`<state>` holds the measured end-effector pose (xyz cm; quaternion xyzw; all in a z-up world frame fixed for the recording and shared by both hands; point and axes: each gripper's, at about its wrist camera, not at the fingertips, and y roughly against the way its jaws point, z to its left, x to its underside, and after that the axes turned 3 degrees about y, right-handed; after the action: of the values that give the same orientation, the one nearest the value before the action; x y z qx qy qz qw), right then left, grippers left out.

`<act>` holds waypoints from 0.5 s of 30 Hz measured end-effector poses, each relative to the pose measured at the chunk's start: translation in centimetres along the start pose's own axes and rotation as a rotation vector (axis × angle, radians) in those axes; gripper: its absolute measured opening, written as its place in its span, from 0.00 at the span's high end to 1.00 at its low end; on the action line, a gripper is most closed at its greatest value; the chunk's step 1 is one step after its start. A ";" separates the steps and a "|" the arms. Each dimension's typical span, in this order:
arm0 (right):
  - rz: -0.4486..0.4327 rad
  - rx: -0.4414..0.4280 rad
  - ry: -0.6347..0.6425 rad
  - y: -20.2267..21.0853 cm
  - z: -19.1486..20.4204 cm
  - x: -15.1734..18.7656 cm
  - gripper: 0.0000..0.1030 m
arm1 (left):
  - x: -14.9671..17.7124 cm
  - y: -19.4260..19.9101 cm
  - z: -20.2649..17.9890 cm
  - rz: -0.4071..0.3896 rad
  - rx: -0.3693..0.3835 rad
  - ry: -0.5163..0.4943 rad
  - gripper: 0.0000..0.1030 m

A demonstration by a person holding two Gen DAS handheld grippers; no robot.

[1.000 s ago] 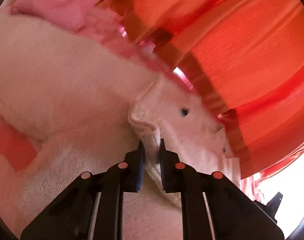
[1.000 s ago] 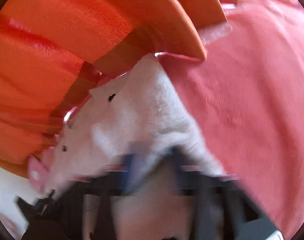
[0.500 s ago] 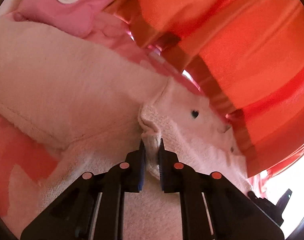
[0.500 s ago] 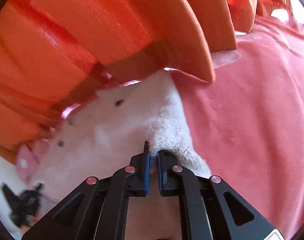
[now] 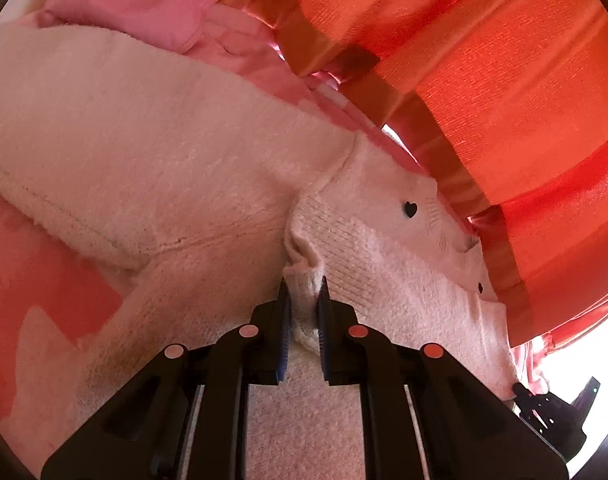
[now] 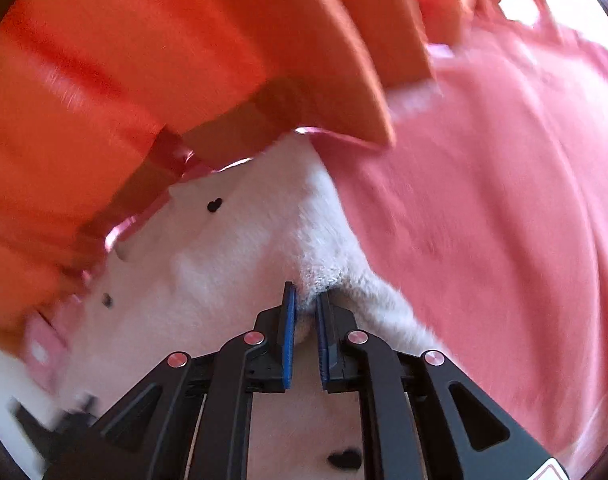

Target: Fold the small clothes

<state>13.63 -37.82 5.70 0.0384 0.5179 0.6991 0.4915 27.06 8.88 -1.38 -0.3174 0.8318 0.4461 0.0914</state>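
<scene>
Sweater (image 5: 191, 168) on bedsheet (image 6: 484, 220), curtain (image 5: 484, 60) behind.

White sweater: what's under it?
The white sweater, pinched by the left gripper and right gripper, lies on a pink cloth. Whatever is beneath its middle is covered.

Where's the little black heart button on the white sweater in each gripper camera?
Left wrist: the heart button sits right of centre, on the white sweater.
Right wrist: heart button left of centre, above the gripper.
Shared landmark: the orange curtain just behind it.
</scene>
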 end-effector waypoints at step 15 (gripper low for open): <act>0.005 0.060 0.221 -2.0 2.5 -0.5 0.96 | 0.0 0.4 -0.1 -0.006 -0.003 0.009 0.89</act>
<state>16.61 -36.57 5.54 -0.0228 0.5894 0.6845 0.4285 26.87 9.01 -1.06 -0.3222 0.8305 0.4456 0.0886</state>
